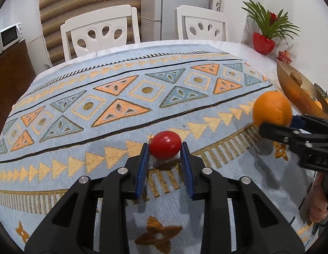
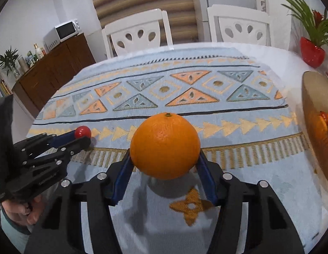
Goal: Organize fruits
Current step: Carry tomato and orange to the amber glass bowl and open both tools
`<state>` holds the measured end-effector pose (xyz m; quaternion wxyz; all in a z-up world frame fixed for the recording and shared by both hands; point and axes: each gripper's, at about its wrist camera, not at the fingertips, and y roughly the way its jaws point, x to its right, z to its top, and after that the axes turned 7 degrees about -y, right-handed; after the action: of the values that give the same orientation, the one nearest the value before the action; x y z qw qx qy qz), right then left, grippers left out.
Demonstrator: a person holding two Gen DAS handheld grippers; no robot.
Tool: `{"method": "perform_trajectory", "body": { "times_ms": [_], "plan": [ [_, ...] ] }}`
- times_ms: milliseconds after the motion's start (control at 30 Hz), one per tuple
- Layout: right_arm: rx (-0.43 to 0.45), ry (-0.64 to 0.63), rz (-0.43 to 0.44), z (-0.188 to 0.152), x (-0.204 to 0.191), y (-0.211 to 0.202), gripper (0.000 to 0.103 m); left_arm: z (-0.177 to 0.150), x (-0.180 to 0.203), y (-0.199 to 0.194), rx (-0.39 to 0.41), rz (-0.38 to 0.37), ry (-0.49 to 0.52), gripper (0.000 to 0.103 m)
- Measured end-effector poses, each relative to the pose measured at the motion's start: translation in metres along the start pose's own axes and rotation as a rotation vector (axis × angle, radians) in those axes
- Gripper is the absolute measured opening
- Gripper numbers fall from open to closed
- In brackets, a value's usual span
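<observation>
Near cloth edge, tools (image 1: pixel 165 148) (image 2: pixel 165 160) gripping tomato (image 1: pixel 165 145), orange (image 2: pixel 165 146)

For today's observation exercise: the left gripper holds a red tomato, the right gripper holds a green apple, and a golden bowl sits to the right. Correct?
Not quite. The right gripper holds an orange, not a green apple, as the right wrist view shows. The rest stands.

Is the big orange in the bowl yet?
No. The orange is out, held between the right gripper fingers, left of the bowl.
</observation>
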<state>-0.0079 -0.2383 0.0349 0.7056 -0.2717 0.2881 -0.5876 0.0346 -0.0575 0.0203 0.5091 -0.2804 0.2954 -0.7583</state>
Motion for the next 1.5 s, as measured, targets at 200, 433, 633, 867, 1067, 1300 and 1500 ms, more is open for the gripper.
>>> {"method": "perform_trajectory", "body": {
  "times_ms": [200,433,633,867,1067,1300,1500],
  "plan": [
    [0.056,0.005,-0.003,-0.010,0.019,-0.036,0.057,0.008,0.031,-0.016,0.019,-0.002,0.029,0.029],
    [0.156,0.028,-0.102,-0.017,0.058,-0.097,0.057,0.027,0.108,-0.031,0.077,-0.061,0.129,0.029],
    [0.191,0.132,-0.252,-0.020,0.131,-0.139,0.057,0.049,0.198,-0.029,0.105,-0.202,0.205,0.029],
    [0.154,0.319,-0.399,-0.033,0.225,-0.164,0.057,0.064,0.295,-0.010,0.079,-0.353,0.286,0.029],
    [0.106,0.386,-0.451,-0.040,0.263,-0.162,0.057,0.060,0.335,0.015,0.033,-0.399,0.307,0.029],
    [0.108,0.410,-0.442,-0.042,0.272,-0.158,0.063,0.057,0.339,0.036,-0.028,-0.419,0.270,0.039],
    [0.168,0.380,-0.458,-0.037,0.261,-0.180,0.072,0.061,0.320,0.027,-0.014,-0.427,0.228,0.043]
  ]
}}
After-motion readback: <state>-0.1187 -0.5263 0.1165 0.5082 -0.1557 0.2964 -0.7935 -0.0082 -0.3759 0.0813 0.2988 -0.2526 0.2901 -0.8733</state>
